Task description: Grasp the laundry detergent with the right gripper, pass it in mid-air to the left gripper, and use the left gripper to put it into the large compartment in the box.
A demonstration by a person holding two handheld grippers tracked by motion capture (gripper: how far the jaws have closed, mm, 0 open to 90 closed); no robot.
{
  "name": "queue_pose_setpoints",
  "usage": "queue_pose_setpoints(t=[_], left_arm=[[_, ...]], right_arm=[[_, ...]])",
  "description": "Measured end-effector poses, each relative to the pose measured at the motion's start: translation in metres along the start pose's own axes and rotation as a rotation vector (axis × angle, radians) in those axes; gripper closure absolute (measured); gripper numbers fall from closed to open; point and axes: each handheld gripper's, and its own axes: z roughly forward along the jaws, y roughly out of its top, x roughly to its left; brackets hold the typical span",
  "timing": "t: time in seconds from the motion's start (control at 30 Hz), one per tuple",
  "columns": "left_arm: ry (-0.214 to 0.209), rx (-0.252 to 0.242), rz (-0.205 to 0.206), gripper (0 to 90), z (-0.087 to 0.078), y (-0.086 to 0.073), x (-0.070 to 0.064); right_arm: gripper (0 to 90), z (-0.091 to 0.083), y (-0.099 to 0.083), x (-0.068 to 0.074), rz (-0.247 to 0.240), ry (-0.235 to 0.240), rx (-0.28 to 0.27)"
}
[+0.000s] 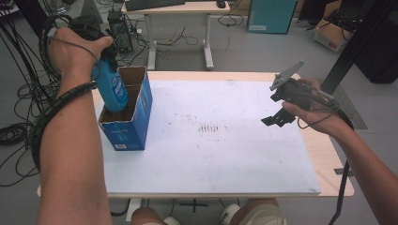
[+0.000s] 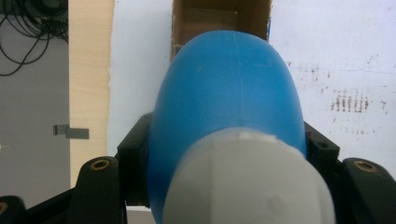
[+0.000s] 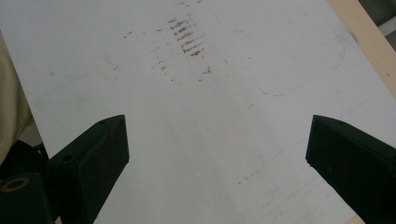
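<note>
Forearms reach in from the near edge, each hand carrying a tool over the bench [image 1: 324, 154].

Left tool [image 1: 109, 60] pinches a blue bottle [image 1: 111, 89] just below its white cap [image 2: 247, 182], its jaws pressed against both sides of the body; the bottle hangs base-down with its lower end inside the open top of a blue cardboard box [image 1: 126, 131], which stands upright on the white sheet [image 1: 211, 154] near the bench's left edge. Right tool [image 1: 277, 117] hovers above the sheet's right side, well apart from the box, jaws spread wide with nothing between them. Reddish-brown smudges [image 1: 209, 127] mark the middle of the sheet.
</note>
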Motion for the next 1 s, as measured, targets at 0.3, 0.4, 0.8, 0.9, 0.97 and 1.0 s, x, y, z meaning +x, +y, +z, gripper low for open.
queue_pose_setpoints(t=[0.3, 0.4, 0.8, 0.9, 0.97, 1.0], left_arm=[[-0.009, 0.001, -0.013, 37.0, 0.026, -0.004, -0.002], [-0.008, -0.009, -0.011, 37.0, 0.034, -0.006, -0.003], [0.004, -0.009, 0.018, 37.0, 0.071, -0.011, -0.004], [0.006, -0.008, 0.021, 37.0, 0.078, -0.012, -0.004], [0.007, -0.004, 0.023, 37.0, 0.083, -0.012, -0.004], [0.007, -0.003, 0.026, 37.0, 0.086, -0.013, -0.004]], right_arm=[[6.0, 0.0, -0.001, 0.0, 0.0, -0.001, 0.007], [6.0, 0.002, -0.002, 0.0, -0.004, -0.003, 0.002], [6.0, 0.008, -0.006, -0.001, 0.009, -0.005, 0.008], [6.0, 0.01, -0.006, -0.002, 0.003, -0.001, 0.014], [6.0, 0.01, -0.007, -0.002, 0.007, 0.0, 0.016], [6.0, 0.011, -0.006, -0.003, 0.01, 0.001, 0.022]])
